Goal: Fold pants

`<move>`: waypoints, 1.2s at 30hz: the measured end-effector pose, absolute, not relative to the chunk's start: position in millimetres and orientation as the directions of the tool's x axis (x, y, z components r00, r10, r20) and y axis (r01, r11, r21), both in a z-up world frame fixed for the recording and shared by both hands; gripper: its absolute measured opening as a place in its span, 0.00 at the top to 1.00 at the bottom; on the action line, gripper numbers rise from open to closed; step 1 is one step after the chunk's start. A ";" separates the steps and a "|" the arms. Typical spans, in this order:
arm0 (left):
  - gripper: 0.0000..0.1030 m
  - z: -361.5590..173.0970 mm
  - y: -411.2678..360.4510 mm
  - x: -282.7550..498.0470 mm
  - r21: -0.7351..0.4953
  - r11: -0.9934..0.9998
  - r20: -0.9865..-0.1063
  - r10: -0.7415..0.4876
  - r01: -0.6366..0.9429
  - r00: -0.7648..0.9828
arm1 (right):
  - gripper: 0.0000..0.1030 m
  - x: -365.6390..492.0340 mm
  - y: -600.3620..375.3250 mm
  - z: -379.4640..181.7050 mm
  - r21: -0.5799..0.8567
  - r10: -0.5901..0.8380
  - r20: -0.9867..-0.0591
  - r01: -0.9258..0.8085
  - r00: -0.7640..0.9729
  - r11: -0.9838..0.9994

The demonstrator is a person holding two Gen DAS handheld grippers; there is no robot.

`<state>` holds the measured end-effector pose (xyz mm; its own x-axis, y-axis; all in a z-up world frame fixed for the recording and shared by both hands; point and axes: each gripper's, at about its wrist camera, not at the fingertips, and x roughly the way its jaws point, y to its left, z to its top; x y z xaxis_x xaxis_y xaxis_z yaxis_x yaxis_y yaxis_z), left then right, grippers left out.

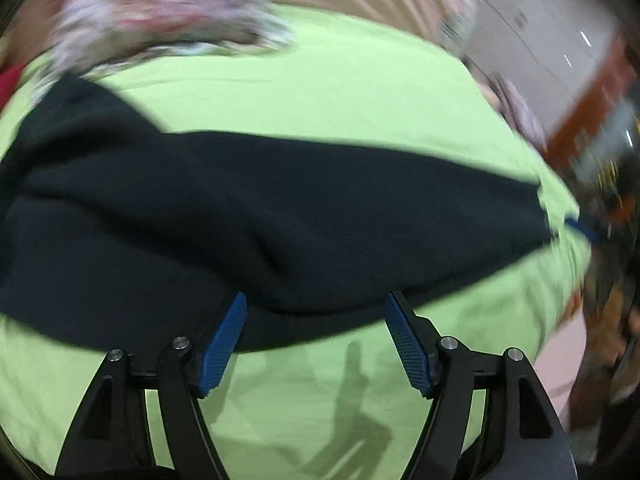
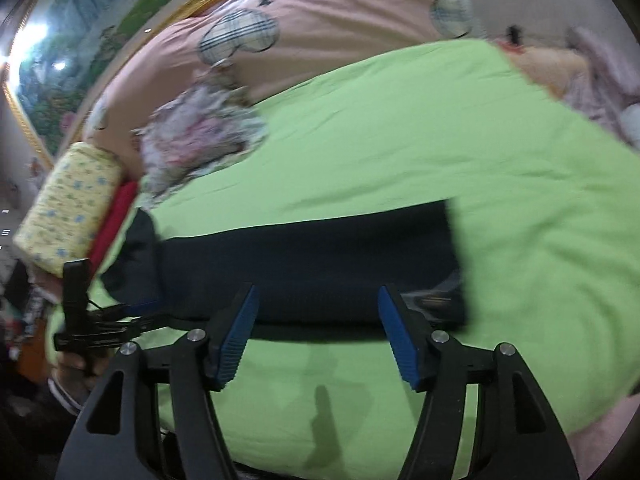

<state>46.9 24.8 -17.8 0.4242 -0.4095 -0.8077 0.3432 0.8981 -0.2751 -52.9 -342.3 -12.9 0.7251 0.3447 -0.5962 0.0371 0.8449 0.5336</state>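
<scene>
Both grippers' fingers (image 1: pixel 226 344) spread above pants (image 1: pixel 248 216)

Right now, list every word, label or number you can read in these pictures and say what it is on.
None can be read.
Dark pants: no label or print showing.
Green sheet: plain.
Pink bedding: heart pictures only, no letters.
Framed painting: scenery, no text.
Orange strip: too blurred to tell.

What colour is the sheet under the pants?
Light green sheet, plain; right wrist view shows it best.
</scene>
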 end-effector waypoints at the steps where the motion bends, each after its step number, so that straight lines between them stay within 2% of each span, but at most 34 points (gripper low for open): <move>1: 0.29 -14.6 33.5 48.3 -0.285 0.907 -0.798 -0.404 0.310 0.448 | 0.38 -44.0 -331.7 -13.3 0.549 0.375 -0.589 0.013 0.716 0.836; 5: 0.21 4.9 88.5 55.8 -0.344 0.932 -0.730 -0.339 0.110 0.594 | 0.38 -22.5 -299.0 -12.8 0.573 0.442 -0.564 -0.055 0.697 0.818; 7: 0.19 10.4 113.7 61.4 -0.378 0.926 -0.713 -0.300 0.013 0.633 | 0.38 -12.4 -281.5 -12.6 0.591 0.483 -0.550 -0.092 0.681 0.802; 9: 0.19 13.1 131.6 72.0 -0.370 0.929 -0.729 -0.268 -0.033 0.630 | 0.38 -5.9 -266.4 -11.5 0.602 0.514 -0.543 -0.118 0.664 0.789; 12: 0.19 15.2 145.2 88.6 -0.287 0.955 -0.775 -0.186 -0.074 0.604 | 0.38 8.8 -245.6 -10.8 0.616 0.546 -0.537 -0.144 0.643 0.775; 15: 0.20 9.9 157.7 106.1 -0.262 0.960 -0.829 -0.171 -0.100 0.532 | 0.38 16.7 -232.9 -12.7 0.633 0.584 -0.529 -0.171 0.616 0.755; 19: 0.20 13.5 176.9 117.7 -0.248 0.953 -0.820 -0.110 -0.174 0.562 | 0.38 31.4 -211.3 -12.8 0.631 0.618 -0.533 -0.215 0.577 0.745; 24: 0.19 28.5 193.5 152.5 -0.243 0.959 -0.801 -0.111 -0.149 0.589 | 0.38 49.4 -185.9 -13.1 0.632 0.660 -0.535 -0.269 0.527 0.727; 31: 0.19 39.0 206.7 224.5 -0.168 0.982 -0.833 -0.096 -0.085 0.544 | 0.38 79.5 -141.0 -15.1 0.644 0.716 -0.538 -0.330 0.445 0.690; 36: 0.19 26.8 205.0 270.2 -0.156 0.988 -0.866 -0.142 0.012 0.479 | 0.38 98.3 -108.5 -15.5 0.640 0.736 -0.548 -0.368 0.396 0.675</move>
<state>270.2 205.0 26.8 0.4789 -0.1424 -0.8663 0.0124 0.9878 -0.1555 98.3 -108.5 -15.5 0.3962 0.7364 -0.5484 -0.3677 0.6745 0.6402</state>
